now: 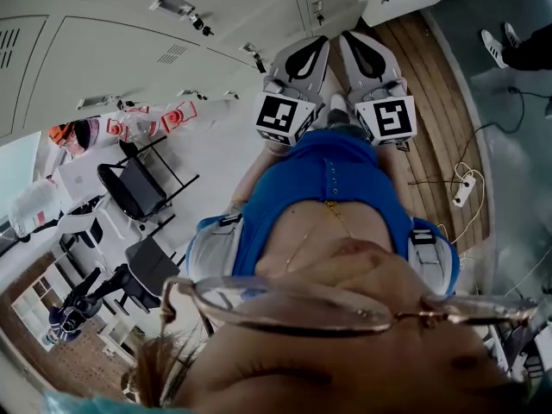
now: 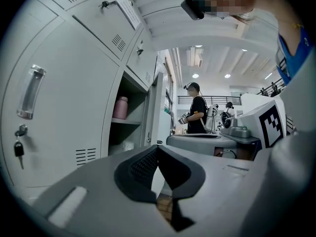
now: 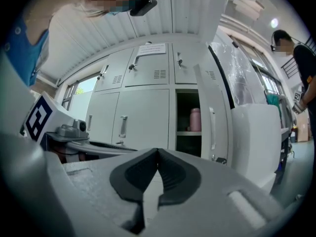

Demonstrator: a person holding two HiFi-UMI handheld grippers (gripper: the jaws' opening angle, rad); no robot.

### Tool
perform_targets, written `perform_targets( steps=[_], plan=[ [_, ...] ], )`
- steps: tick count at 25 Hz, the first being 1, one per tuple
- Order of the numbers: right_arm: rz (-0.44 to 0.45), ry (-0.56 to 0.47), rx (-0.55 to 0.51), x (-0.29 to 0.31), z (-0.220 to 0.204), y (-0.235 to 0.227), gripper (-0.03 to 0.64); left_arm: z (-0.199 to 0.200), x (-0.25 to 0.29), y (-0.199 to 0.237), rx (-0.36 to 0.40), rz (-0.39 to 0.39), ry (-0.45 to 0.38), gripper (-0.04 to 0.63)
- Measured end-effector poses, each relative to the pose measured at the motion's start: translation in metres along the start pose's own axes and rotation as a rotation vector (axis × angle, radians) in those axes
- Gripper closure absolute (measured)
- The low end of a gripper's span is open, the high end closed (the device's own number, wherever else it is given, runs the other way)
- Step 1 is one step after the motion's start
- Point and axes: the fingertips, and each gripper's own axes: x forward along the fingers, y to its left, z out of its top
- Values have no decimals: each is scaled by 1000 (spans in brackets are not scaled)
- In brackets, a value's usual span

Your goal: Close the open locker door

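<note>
In the open locker (image 3: 186, 144), a pink bottle (image 3: 195, 119) stands.

A bottle (image 3: 195, 119) stands on a shelf (image 3: 183, 133) inside the locker (image 3: 186, 101) ahead of me. Its door (image 3: 213, 127) hangs just right.

The pale grey locker door (image 3: 219, 102) is standing wide open, hanging upright from the right edge of its dark compartment (image 3: 186, 142), its outer face with a vertical handle (image 3: 212, 127) turning towards the room
</note>
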Motion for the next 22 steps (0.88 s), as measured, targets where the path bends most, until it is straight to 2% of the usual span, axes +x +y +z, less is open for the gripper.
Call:
perform_targets(
  steps=[15, 19, 22],
  plan=[
    [32, -39, -11, 15, 13, -82, 615, 11, 63, 12, -15, 81, -57, 597],
    [61, -57, -18, 18, 15, -97, 615, 11, 73, 15, -19, 122, -62, 597],
    [104, -75, 23, 21, 17, -105, 614, 6, 76, 19, -27, 152, -53, 595]
  ],
)
